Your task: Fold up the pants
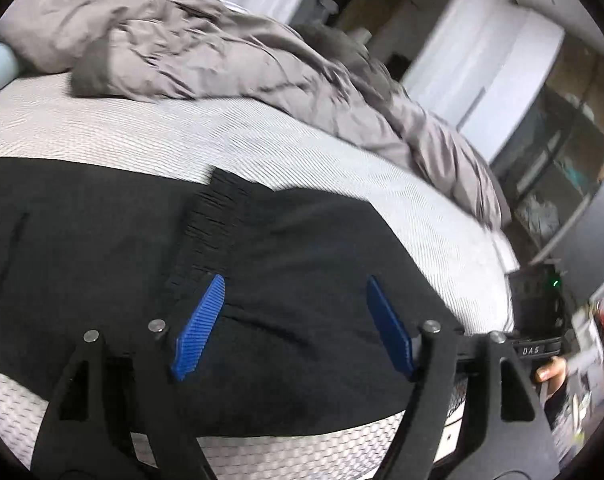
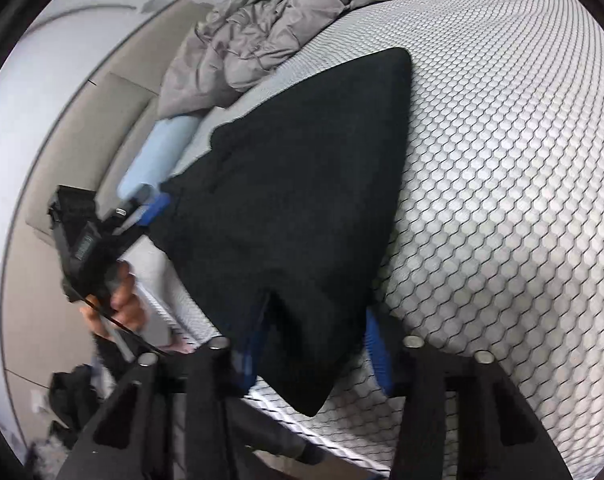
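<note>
Left tool (image 1: 296, 322) spread wide, blue fingers (image 1: 200, 328) apart over the black pants (image 1: 262, 280), nothing pinched. Right tool (image 2: 316, 350) also spread, fingers either side of the pants' near corner; contact unclear. Pants lie flat on the mattress (image 2: 502, 160) at its near edge, long axis along that edge, ribbed waistband (image 1: 214, 216) folded onto the fabric. Grey duvet (image 1: 206, 48) bunched beyond the pants, far side.

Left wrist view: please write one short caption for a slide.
Open left gripper hovers over black pants spread on a white mattress, grey duvet bunched behind.
</note>
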